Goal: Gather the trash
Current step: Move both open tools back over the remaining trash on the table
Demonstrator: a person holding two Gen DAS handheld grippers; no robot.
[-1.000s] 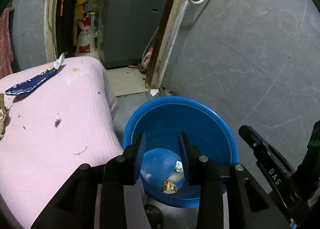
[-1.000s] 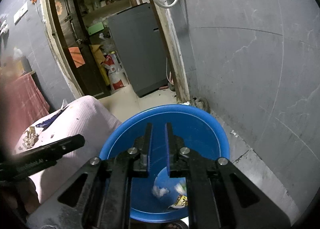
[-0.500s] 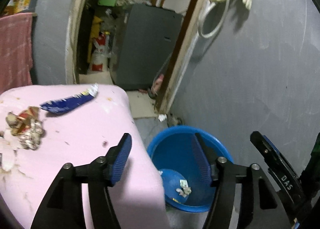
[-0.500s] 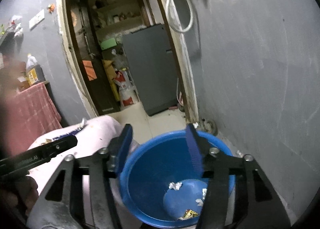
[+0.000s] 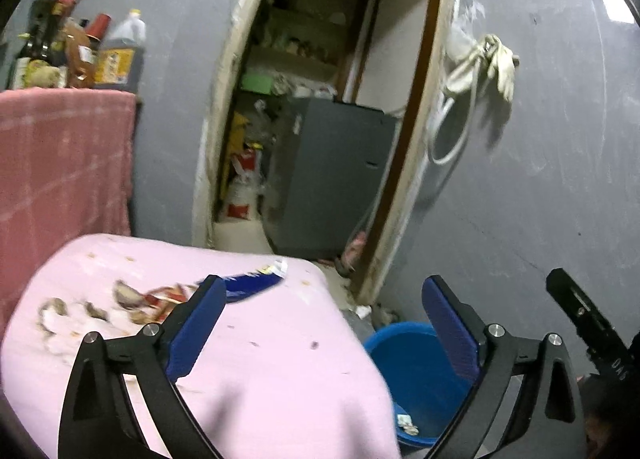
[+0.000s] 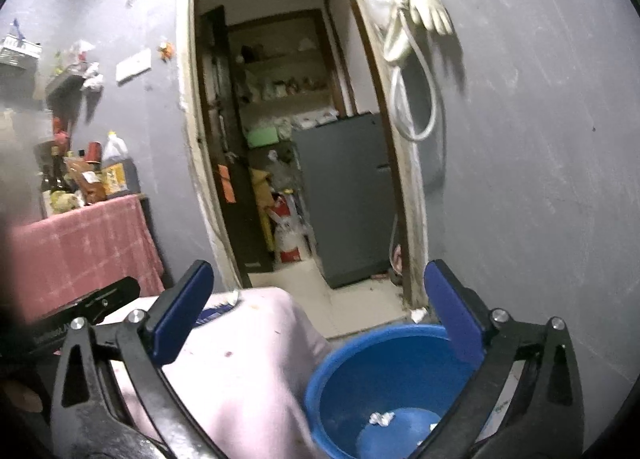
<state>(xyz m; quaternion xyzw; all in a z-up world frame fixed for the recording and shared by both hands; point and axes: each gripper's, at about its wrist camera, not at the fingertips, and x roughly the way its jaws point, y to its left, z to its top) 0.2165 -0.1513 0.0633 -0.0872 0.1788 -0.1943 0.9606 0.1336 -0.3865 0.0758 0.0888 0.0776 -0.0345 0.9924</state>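
A blue plastic tub (image 5: 416,375) stands on the floor beside a pink-covered table (image 5: 248,371) and holds a few trash scraps (image 5: 406,421). It also shows in the right wrist view (image 6: 384,379) with white scraps (image 6: 381,417) inside. On the pink cover lie a blue wrapper (image 5: 250,283), a red wrapper (image 5: 164,297) and several crumpled scraps (image 5: 92,309). My left gripper (image 5: 322,323) is open and empty above the table's right edge. My right gripper (image 6: 318,315) is open and empty above the tub and the table corner.
A grey wall (image 5: 540,179) stands right of the tub with a hose and glove (image 5: 476,71) hanging on it. A doorway (image 5: 316,139) opens onto a grey cabinet. A pink-draped shelf with bottles (image 5: 64,131) stands at the left.
Both grippers have opened wide and lifted up and back from the tub. The views now take in the pink table and its wrappers.
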